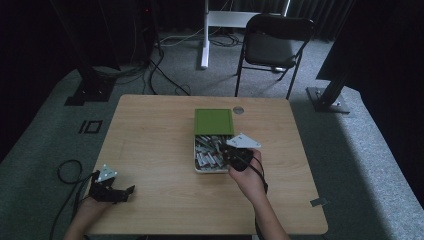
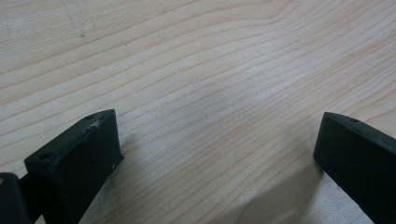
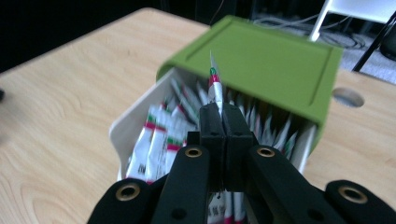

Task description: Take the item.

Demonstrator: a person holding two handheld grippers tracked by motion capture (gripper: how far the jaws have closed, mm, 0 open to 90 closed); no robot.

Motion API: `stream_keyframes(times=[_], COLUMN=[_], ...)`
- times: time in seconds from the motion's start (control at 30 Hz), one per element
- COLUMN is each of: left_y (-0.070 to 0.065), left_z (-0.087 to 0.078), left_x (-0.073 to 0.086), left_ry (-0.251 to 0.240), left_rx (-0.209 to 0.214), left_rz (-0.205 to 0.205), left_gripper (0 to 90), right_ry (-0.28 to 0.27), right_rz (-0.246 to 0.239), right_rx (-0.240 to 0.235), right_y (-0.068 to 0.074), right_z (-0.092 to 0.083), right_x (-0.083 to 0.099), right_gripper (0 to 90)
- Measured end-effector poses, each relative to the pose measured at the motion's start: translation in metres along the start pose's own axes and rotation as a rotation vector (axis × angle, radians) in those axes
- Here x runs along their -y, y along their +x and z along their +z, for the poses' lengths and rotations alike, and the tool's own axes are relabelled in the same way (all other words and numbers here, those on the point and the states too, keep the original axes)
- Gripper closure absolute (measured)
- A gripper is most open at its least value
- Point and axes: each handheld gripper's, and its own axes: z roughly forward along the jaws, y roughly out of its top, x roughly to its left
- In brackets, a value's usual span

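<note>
A white box (image 1: 197, 169) (image 3: 135, 122) sits mid-table, packed with white sachets (image 1: 207, 152) (image 3: 156, 144) banded red and green. Its green lid (image 1: 214, 121) (image 3: 266, 58) is slid back over the far half. My right gripper (image 1: 231, 156) (image 3: 223, 119) hovers over the box's near right part, shut on one sachet (image 3: 214, 86) that stands edge-on above the jaws. My left gripper (image 1: 120, 194) (image 2: 219, 154) rests open near the table's front left corner, nothing between its jaws but bare wood.
The wooden table (image 1: 150, 145) has a round cable hole (image 1: 238, 110) (image 3: 348, 97) just behind the lid. A folding chair (image 1: 274, 45) and a white desk leg (image 1: 205, 35) stand beyond the far edge. Cables trail on the carpet.
</note>
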Motion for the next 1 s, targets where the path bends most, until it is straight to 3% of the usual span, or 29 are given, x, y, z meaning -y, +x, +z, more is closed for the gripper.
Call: stream_keyframes(times=[0.2, 0.5, 0.77, 1.0], left_y=[0.0, 0.0, 0.0, 0.0], left_z=[0.0, 0.0, 0.0, 0.0], left_x=[0.0, 0.0, 0.0, 0.0], left_ry=[0.0, 0.0, 0.0, 0.0], left_rx=[0.0, -0.001, -0.001, 0.0], left_rz=[0.001, 0.001, 0.001, 0.0], left_gripper=[1.4, 1.4, 1.4, 1.4], right_ry=[-0.055, -0.103, -0.099, -0.076], right_rz=[0.03, 0.086, 0.149, 0.194], right_rx=[0.011, 0.074, 0.127, 0.139], right_y=[-0.013, -0.042, -0.066, -0.075], right_z=[-0.014, -0.028, -0.024, -0.01], right_x=[-0.015, -0.022, -0.004, 0.016], right_gripper=[89.8, 89.8, 89.8, 89.8])
